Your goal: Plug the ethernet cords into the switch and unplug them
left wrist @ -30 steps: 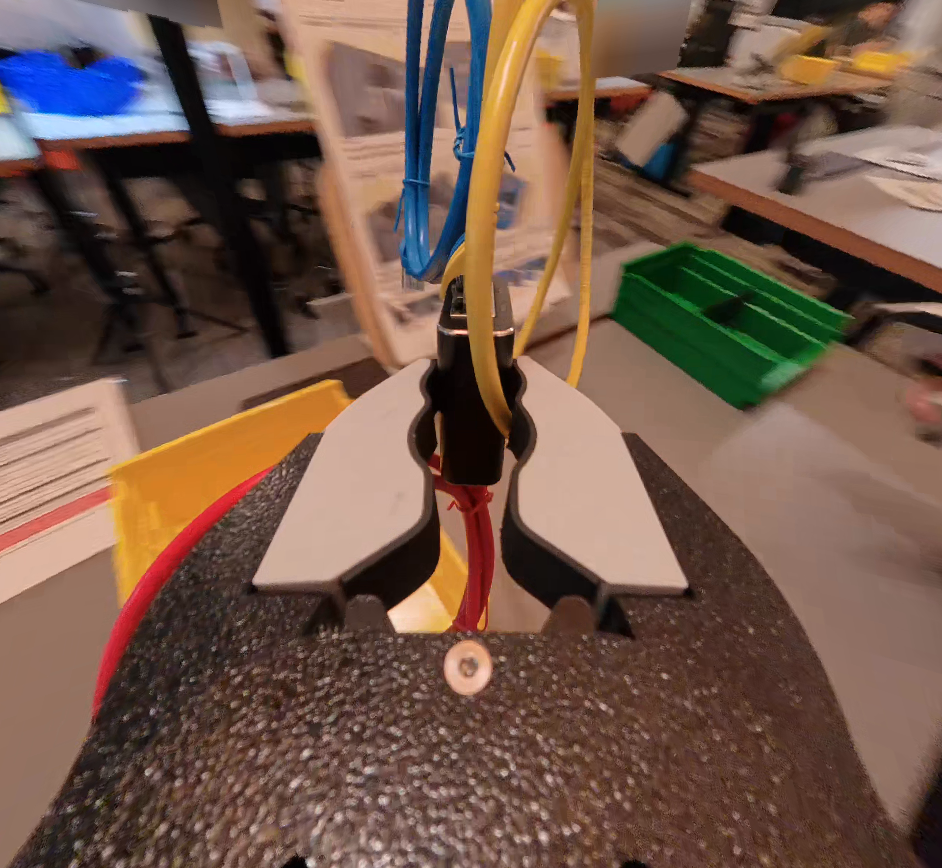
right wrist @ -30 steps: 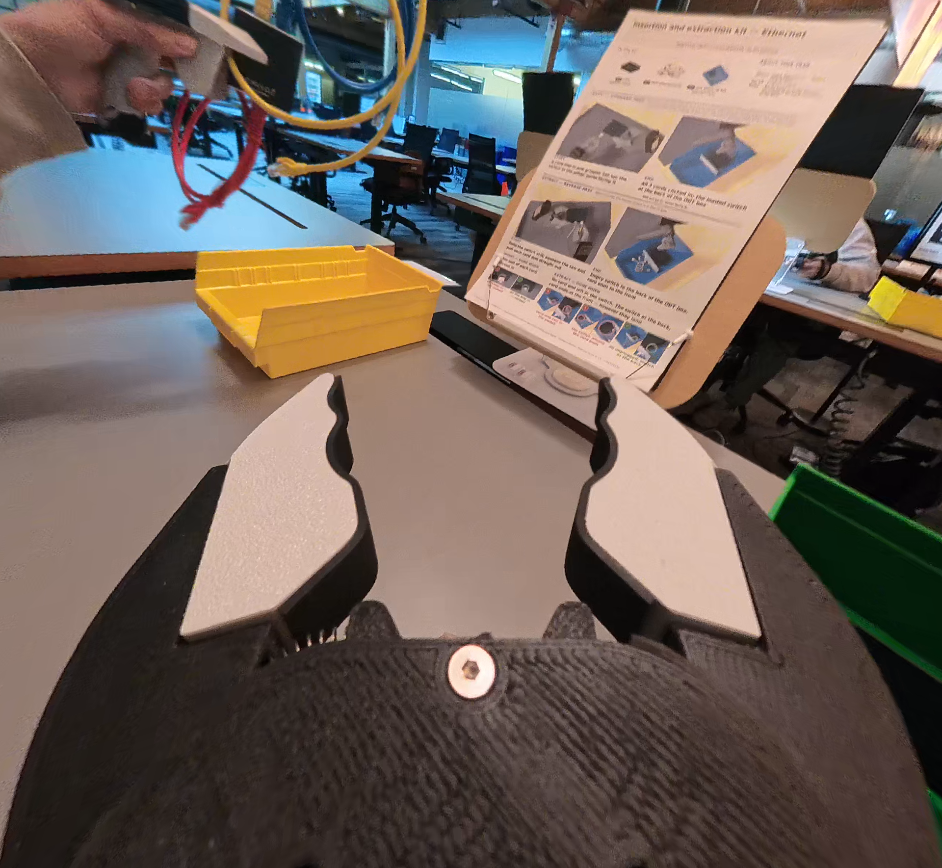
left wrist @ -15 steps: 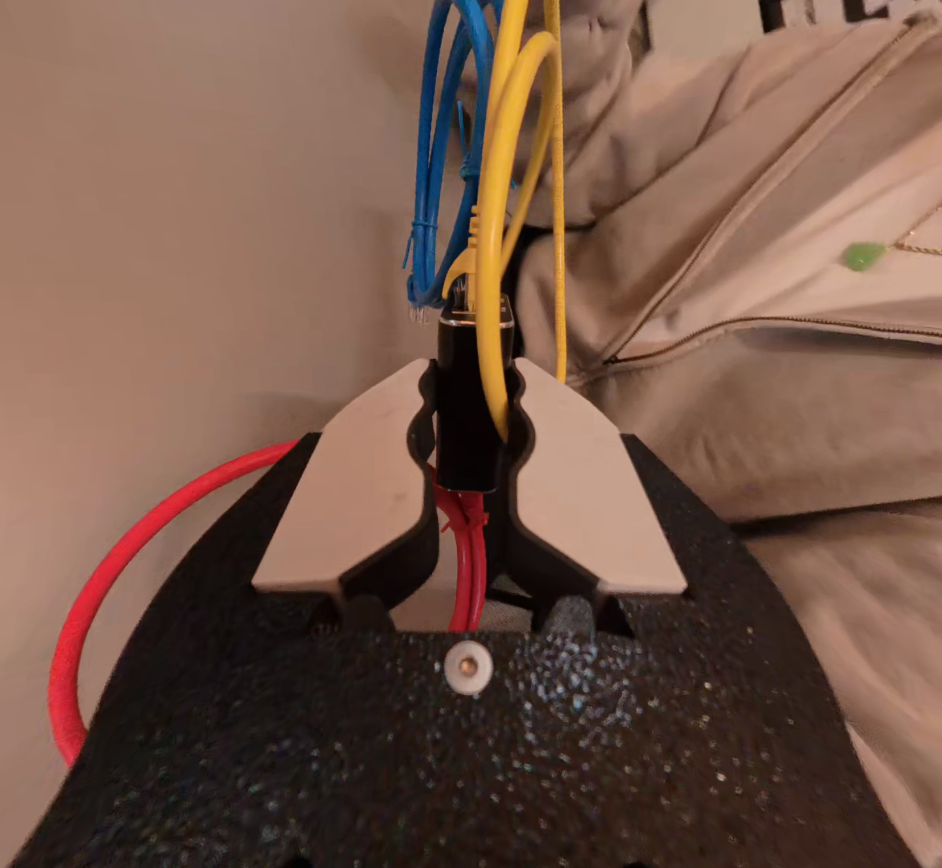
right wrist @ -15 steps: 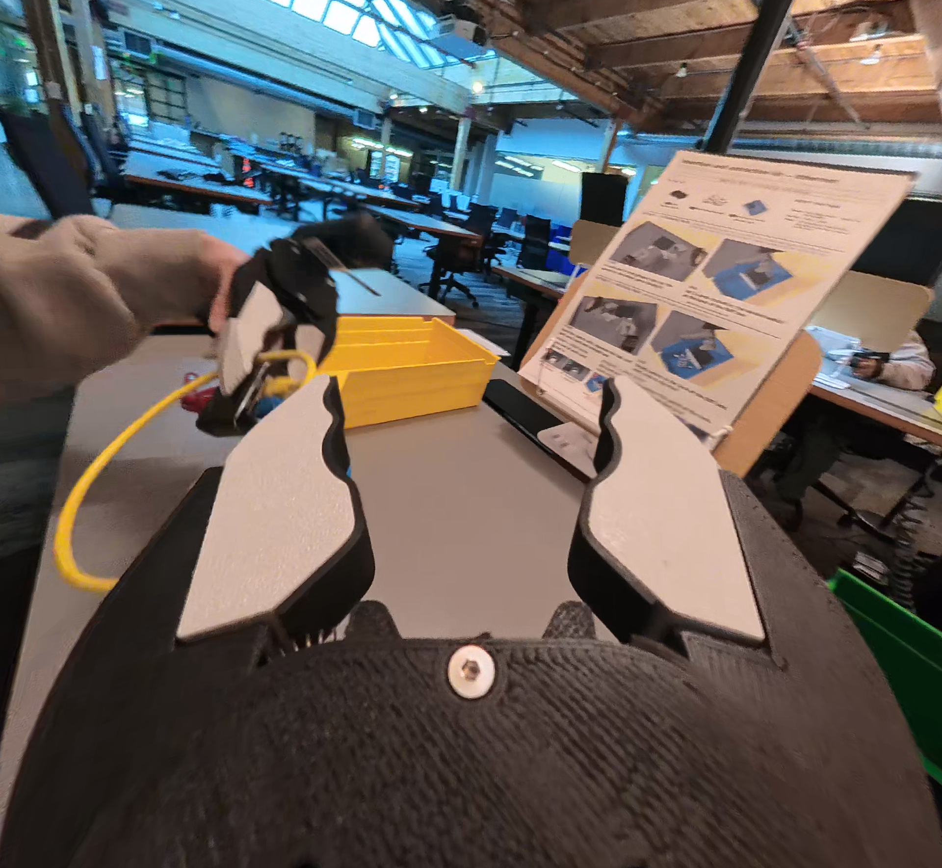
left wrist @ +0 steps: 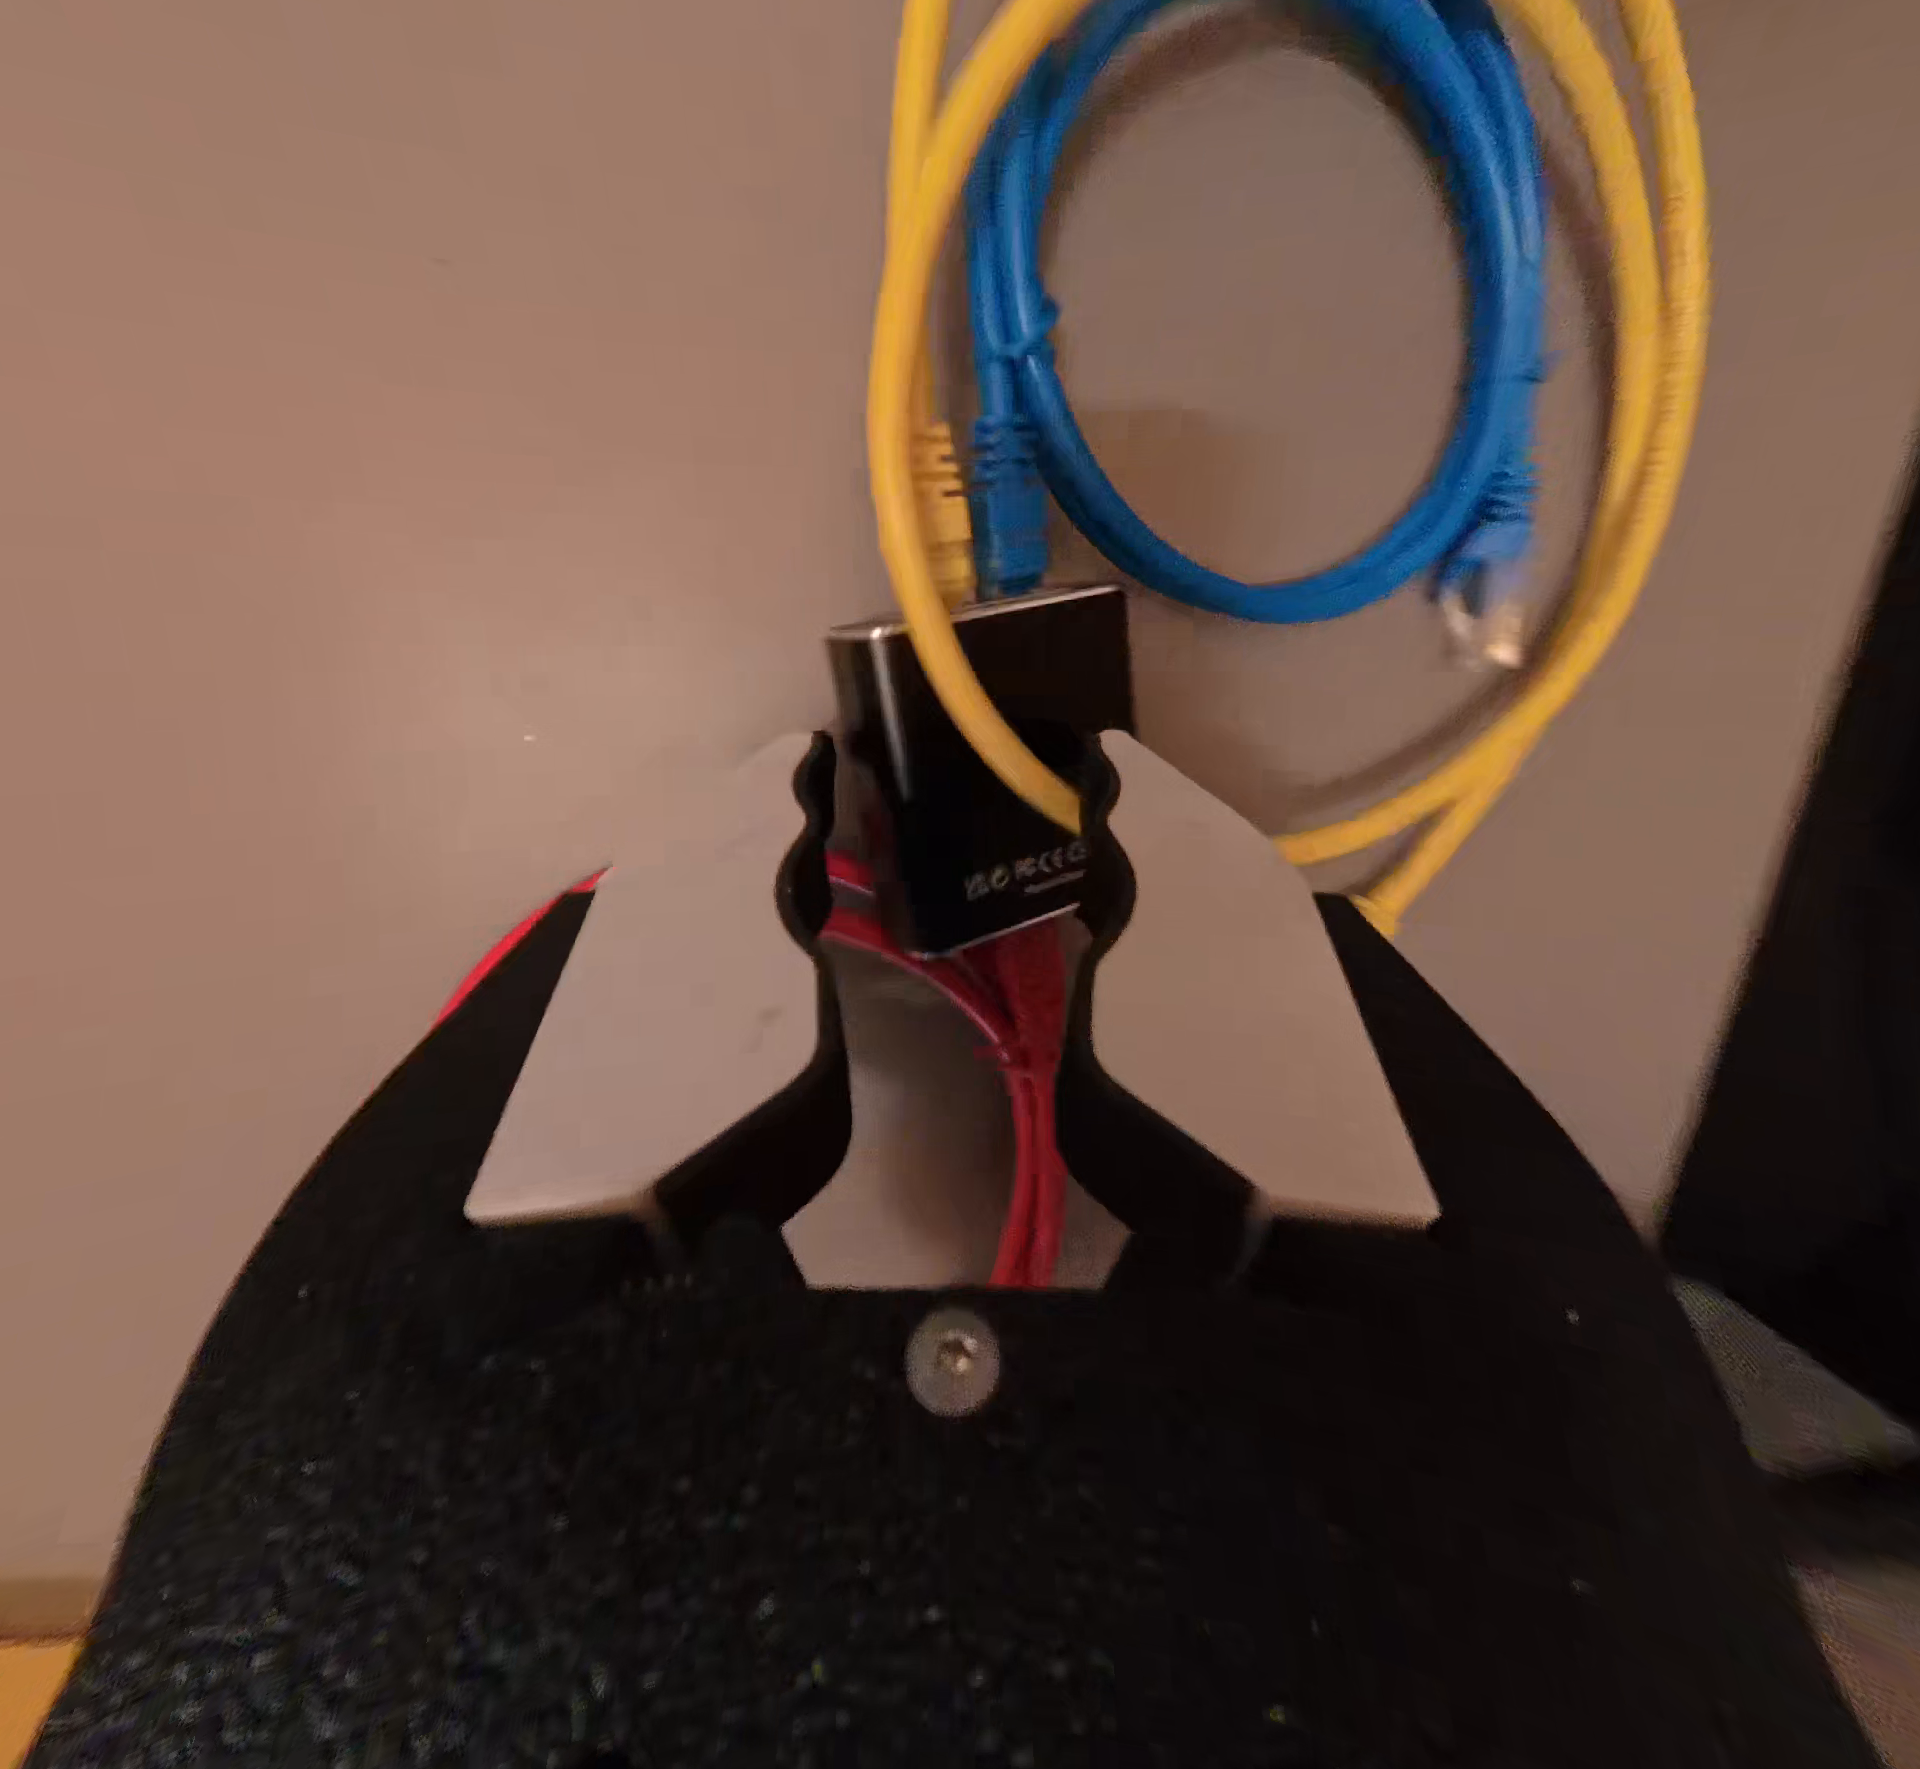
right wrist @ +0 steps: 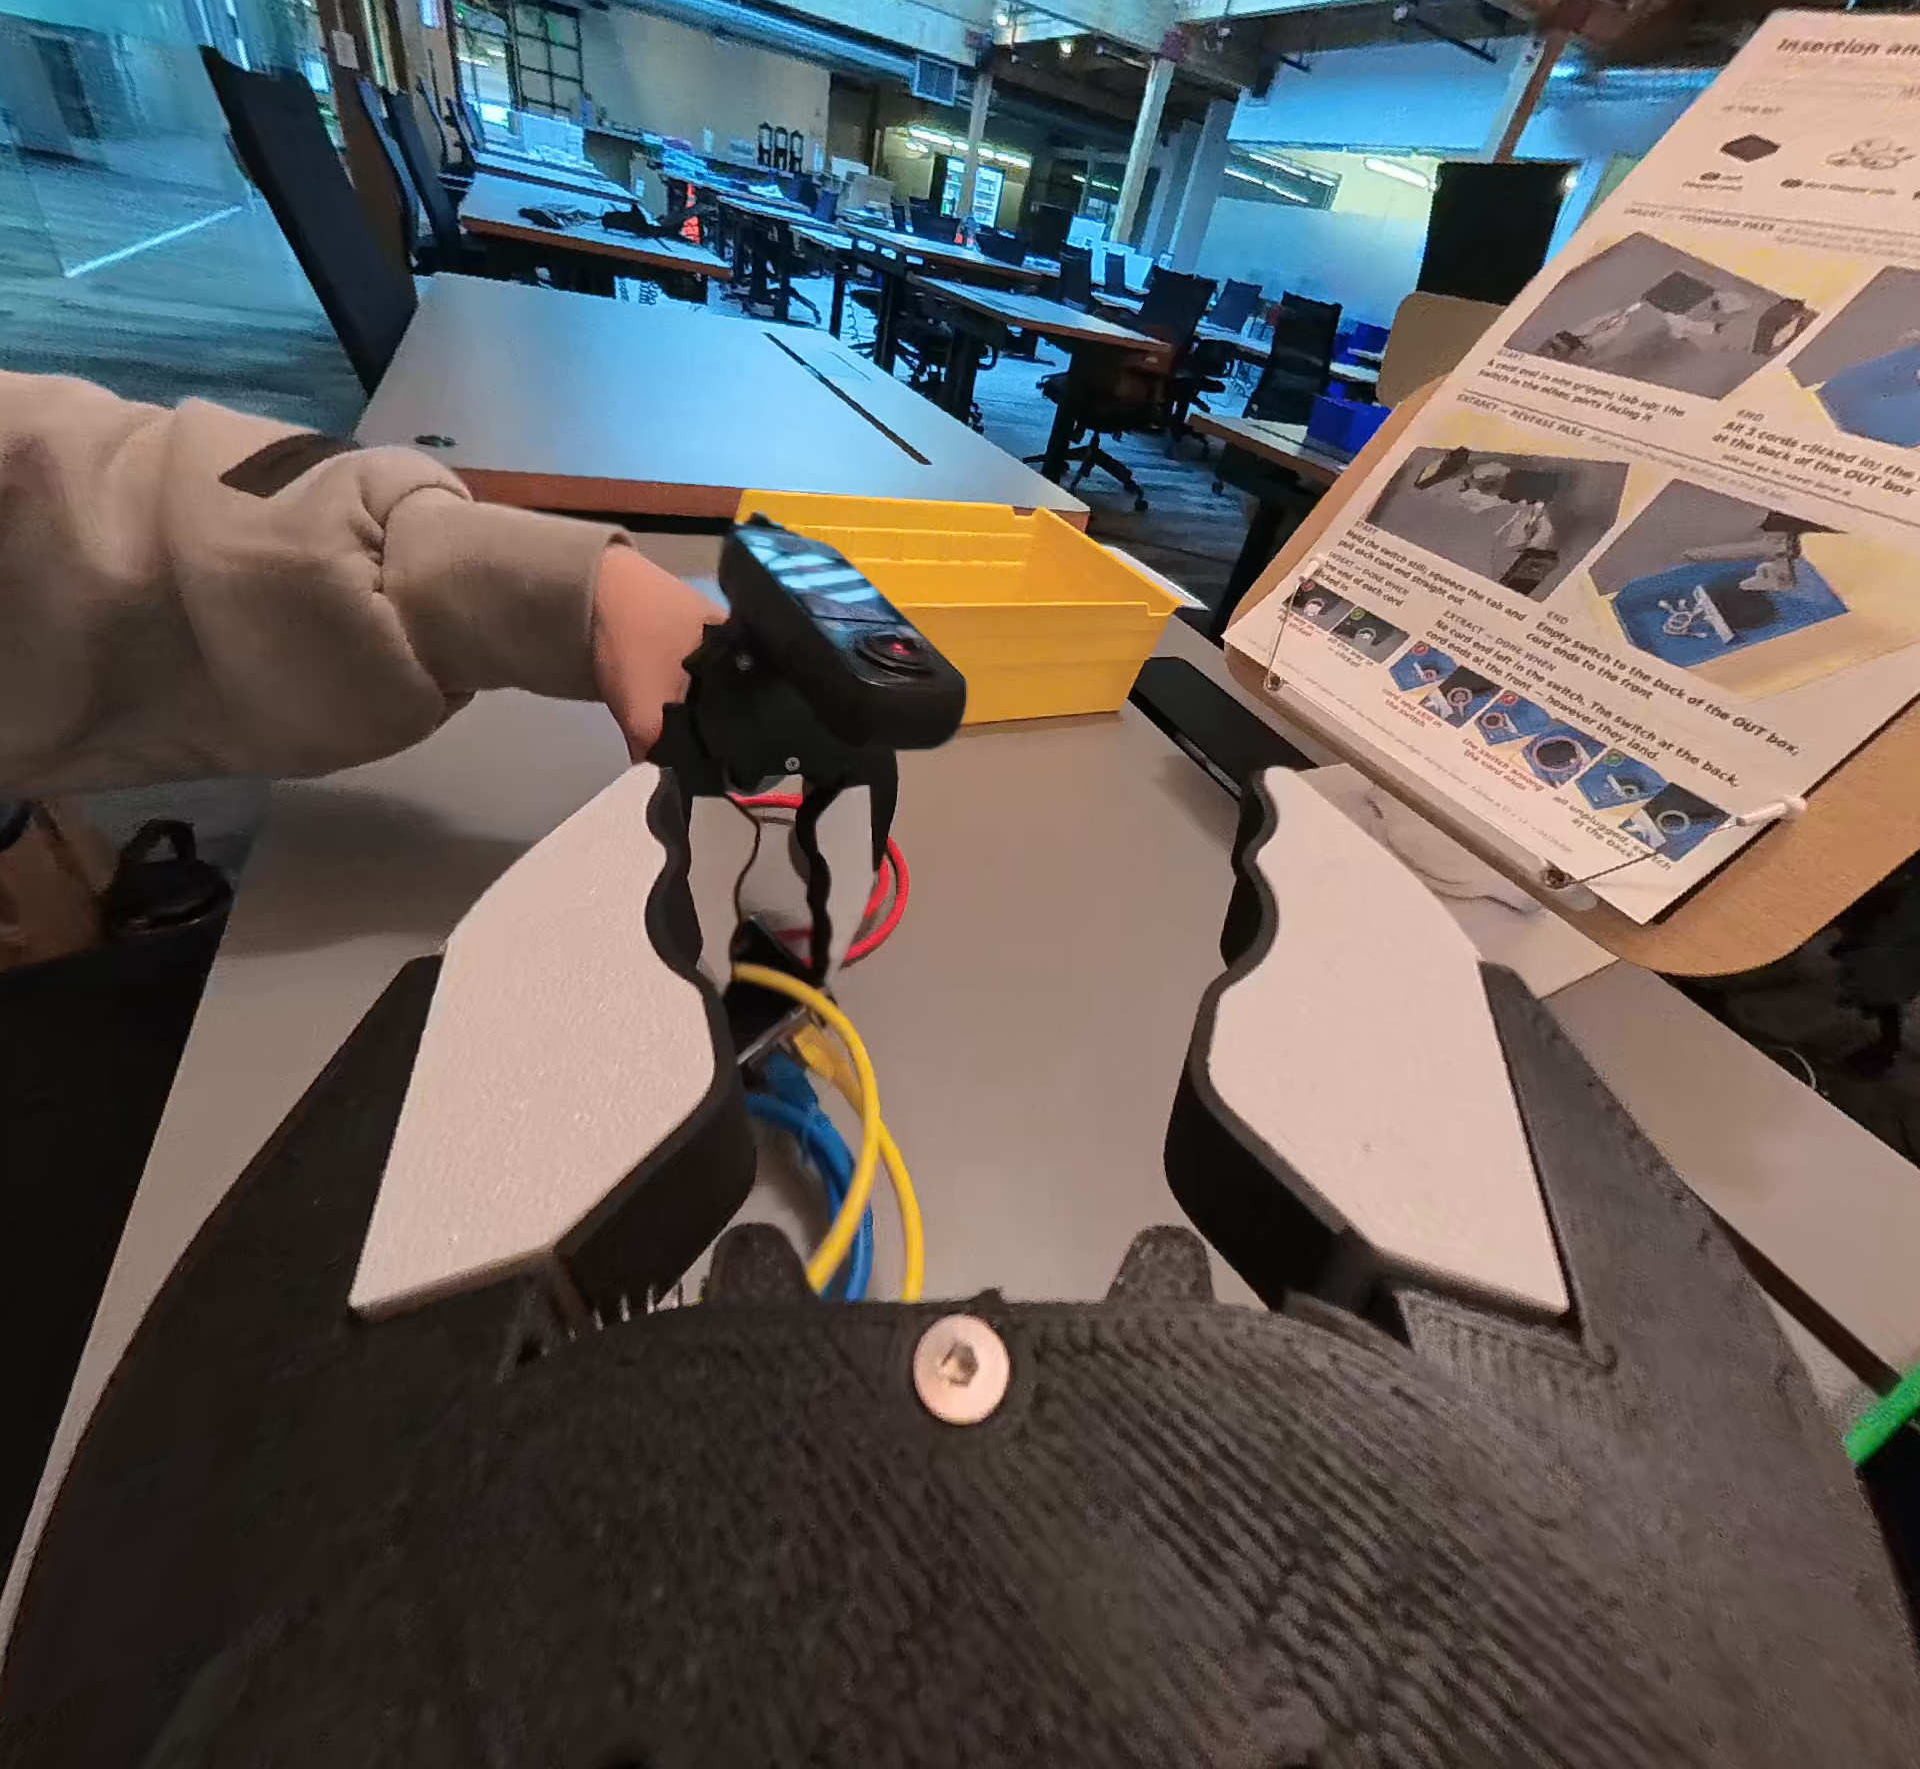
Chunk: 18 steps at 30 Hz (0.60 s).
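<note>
The left gripper [left wrist: 956, 826] is clamped on the small black switch [left wrist: 987, 763], its fingers pressing the switch's two sides just over the grey table [left wrist: 364, 369]. The left wrist view alone shows the yellow cord [left wrist: 914, 285] and blue cord [left wrist: 1039, 514] plugged into the switch's far end, a loose blue plug lying beside it, and red cord [left wrist: 1023, 1096] trailing from its near end. The right wrist view alone shows the right gripper [right wrist: 956, 940] with fingers spread wide, holding nothing, near the switch. Beyond the switch sit a yellow bin [right wrist: 997, 597] and an instruction sheet [right wrist: 1621, 493] on a stand.
</note>
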Motion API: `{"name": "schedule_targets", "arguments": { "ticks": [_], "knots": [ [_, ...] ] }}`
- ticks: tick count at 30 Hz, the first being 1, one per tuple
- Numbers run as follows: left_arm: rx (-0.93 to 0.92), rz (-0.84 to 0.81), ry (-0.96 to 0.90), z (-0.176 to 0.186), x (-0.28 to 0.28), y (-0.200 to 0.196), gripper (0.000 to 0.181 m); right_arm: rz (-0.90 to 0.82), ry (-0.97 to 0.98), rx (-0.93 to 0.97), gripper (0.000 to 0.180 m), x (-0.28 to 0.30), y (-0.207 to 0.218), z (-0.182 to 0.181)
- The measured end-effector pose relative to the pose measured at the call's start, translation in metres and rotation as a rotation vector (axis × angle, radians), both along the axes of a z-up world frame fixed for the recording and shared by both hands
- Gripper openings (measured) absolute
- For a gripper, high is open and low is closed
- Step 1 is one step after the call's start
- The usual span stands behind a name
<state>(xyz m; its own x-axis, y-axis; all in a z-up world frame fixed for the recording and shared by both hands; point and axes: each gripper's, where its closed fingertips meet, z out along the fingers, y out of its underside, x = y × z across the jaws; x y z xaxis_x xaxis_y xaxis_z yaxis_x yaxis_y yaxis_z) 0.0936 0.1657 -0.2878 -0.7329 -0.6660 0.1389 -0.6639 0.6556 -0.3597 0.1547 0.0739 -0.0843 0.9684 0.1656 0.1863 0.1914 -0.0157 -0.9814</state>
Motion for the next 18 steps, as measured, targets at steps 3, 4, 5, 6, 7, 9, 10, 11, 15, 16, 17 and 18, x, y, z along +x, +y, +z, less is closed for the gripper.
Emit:
{"name": "schedule_targets", "arguments": {
  "ticks": [3, 4, 5, 6, 7, 9, 10, 11, 15, 16, 17, 18],
  "knots": [
    [0.03, 0.103, -0.182, 0.005, 0.021, 0.009, 0.056, 0.001, 0.01, -0.005, 0.099, 0.003, 0.002, -0.004],
    [0.011, 0.127, -0.22, 0.01, 0.022, 0.009, 0.056, -0.002, 0.009, -0.009, 0.099, 0.004, 0.002, -0.006],
    [-0.012, 0.137, -0.247, 0.014, 0.019, 0.008, 0.056, -0.008, 0.004, -0.015, 0.099, 0.005, 0.003, -0.007],
    [-0.032, 0.135, -0.271, 0.016, 0.013, 0.007, 0.058, -0.016, -0.007, -0.023, 0.099, 0.006, 0.003, -0.009],
    [-0.04, 0.134, -0.297, 0.017, 0.007, 0.007, 0.067, -0.023, -0.023, -0.031, 0.099, 0.007, 0.002, -0.011],
    [-0.044, 0.142, -0.347, 0.014, -0.006, 0.012, 0.077, -0.032, -0.046, -0.04, 0.099, 0.009, 0.001, -0.013],
    [-0.062, 0.139, -0.363, 0.012, -0.014, 0.012, 0.076, -0.032, -0.047, -0.043, 0.1, 0.01, 0.001, -0.014],
    [-0.079, 0.137, -0.381, 0.011, -0.022, 0.012, 0.076, -0.032, -0.046, -0.043, 0.1, 0.01, 0.0, -0.014],
    [-0.014, 0.116, -0.487, 0.005, -0.032, 0.014, 0.077, -0.016, -0.033, -0.021, 0.099, 0.01, 0.001, -0.012],
    [0.031, 0.093, -0.502, 0.002, -0.031, 0.014, 0.077, -0.012, -0.026, -0.02, 0.099, 0.01, 0.002, -0.012],
    [0.08, 0.068, -0.514, 0.0, -0.027, 0.013, 0.078, -0.011, -0.021, -0.021, 0.099, 0.011, 0.003, -0.013],
    [0.123, 0.05, -0.527, -0.003, -0.023, 0.013, 0.078, -0.011, -0.02, -0.024, 0.098, 0.011, 0.004, -0.014]
  ]
}}
